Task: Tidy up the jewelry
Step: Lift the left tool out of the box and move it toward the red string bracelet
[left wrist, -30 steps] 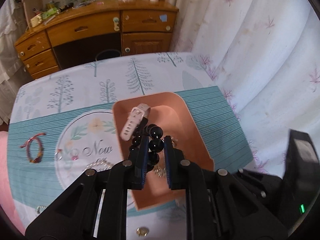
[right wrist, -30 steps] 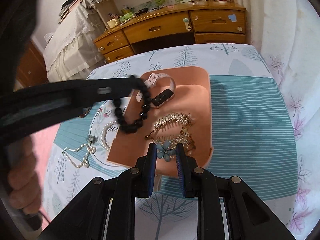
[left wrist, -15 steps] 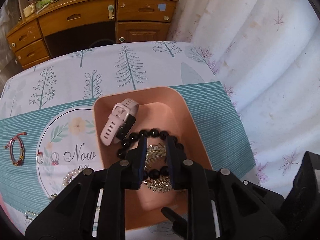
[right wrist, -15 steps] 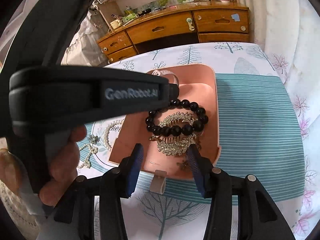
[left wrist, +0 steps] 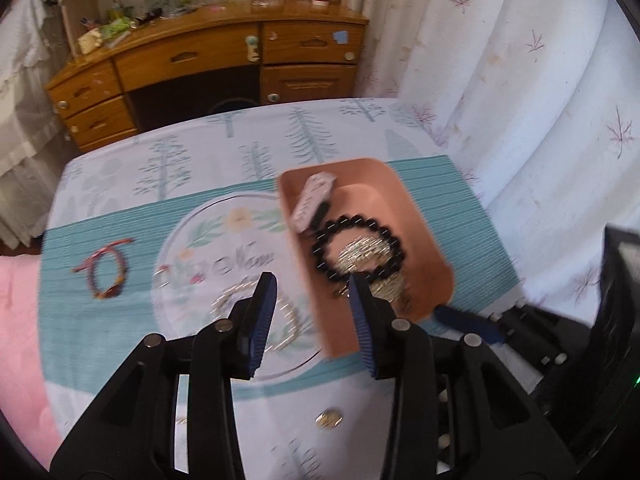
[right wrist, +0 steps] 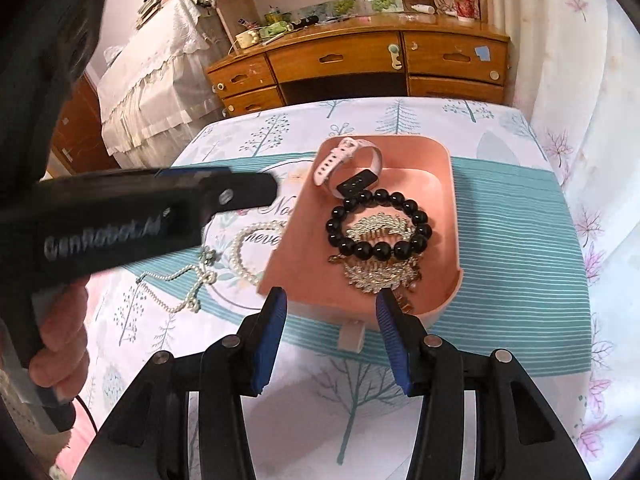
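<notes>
Left wrist view: the left gripper (left wrist: 312,298) hangs over the worktop (left wrist: 248,152) with its fingers (left wrist: 262,312) parting and nothing between them. Just beyond sits the pink tray (left wrist: 420,216), and inside it lies the black bead bracelet (left wrist: 358,250), ringed over a gold hair comb (left wrist: 364,250), with a white watch (left wrist: 312,200) at the tray's far end. Left of the tray, loose on the cloth, are a pearl necklace (left wrist: 256,304), a pair of small earrings (left wrist: 178,276) and, furthest from the tray, a red cord bracelet (left wrist: 106,272). A gold coin-like piece (left wrist: 328,419) lies nearer the camera than the tray.

Right wrist view: the right gripper (right wrist: 330,330) waits at the tray's (right wrist: 450,216) near rim, fingers (right wrist: 272,332) apart and empty. The bead bracelet (right wrist: 378,224) rests flat in the tray. The left gripper (right wrist: 240,194), held in a hand (right wrist: 60,340), crosses the picture to the left of the tray, above the pearl necklace (right wrist: 240,252) and a finer pearl chain (right wrist: 180,284).

My read: the pearls are next. Come straight down over one short stretch of strand, pinch there, lift slowly so the loops trail free, and clear the tray's rim before letting go.
</notes>
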`<action>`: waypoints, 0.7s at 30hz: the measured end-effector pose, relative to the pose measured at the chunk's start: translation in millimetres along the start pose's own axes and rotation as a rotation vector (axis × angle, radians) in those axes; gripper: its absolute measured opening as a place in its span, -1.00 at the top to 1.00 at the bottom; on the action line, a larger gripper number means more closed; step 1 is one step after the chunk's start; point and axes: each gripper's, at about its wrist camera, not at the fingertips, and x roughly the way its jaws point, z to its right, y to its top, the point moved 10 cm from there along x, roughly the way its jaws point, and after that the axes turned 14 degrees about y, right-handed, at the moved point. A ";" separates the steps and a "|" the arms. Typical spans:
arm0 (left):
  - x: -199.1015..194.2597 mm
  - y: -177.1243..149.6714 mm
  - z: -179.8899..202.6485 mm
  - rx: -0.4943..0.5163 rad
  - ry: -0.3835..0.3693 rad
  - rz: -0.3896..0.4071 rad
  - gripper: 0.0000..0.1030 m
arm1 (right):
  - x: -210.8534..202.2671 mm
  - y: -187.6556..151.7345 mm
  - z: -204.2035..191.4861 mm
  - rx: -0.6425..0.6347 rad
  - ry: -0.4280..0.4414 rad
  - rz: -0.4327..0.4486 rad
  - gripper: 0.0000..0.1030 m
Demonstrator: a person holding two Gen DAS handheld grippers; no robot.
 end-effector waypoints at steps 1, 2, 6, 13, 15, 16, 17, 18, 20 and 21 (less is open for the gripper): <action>-3.8 -4.2 -6.1 -0.001 0.018 0.007 0.33 | -3.1 -1.3 -5.0 -0.008 -0.008 -0.002 0.08; -8.2 -9.8 -13.2 -0.003 0.034 0.016 0.33 | -4.3 -2.3 -9.6 -0.016 -0.016 -0.004 0.08; -21.5 -35.9 -39.9 -0.025 0.067 0.011 0.33 | -10.2 -7.6 -33.3 -0.047 -0.037 -0.018 0.08; -35.6 -79.0 -81.7 -0.064 0.101 -0.020 0.33 | -16.5 -18.2 -75.8 -0.119 -0.067 -0.051 0.08; -37.4 -87.0 -92.3 -0.071 0.110 -0.027 0.33 | -16.9 -19.6 -87.8 -0.131 -0.061 -0.059 0.08; -39.3 -91.3 -97.6 -0.075 0.117 -0.030 0.33 | -16.9 -19.5 -97.1 -0.134 -0.056 -0.066 0.08; -41.3 -96.1 -106.4 -0.080 0.128 -0.032 0.33 | -17.3 -19.2 -103.1 -0.135 -0.050 -0.069 0.08; -43.1 -99.6 -112.7 -0.084 0.134 -0.033 0.33 | -17.8 -18.4 -111.0 -0.133 -0.041 -0.075 0.08; -45.2 -102.4 -121.6 -0.092 0.142 -0.036 0.33 | -19.4 -15.4 -123.2 -0.122 -0.022 -0.086 0.08; -46.3 -105.1 -127.7 -0.097 0.148 -0.039 0.33 | -20.0 -12.6 -130.5 -0.115 -0.009 -0.091 0.08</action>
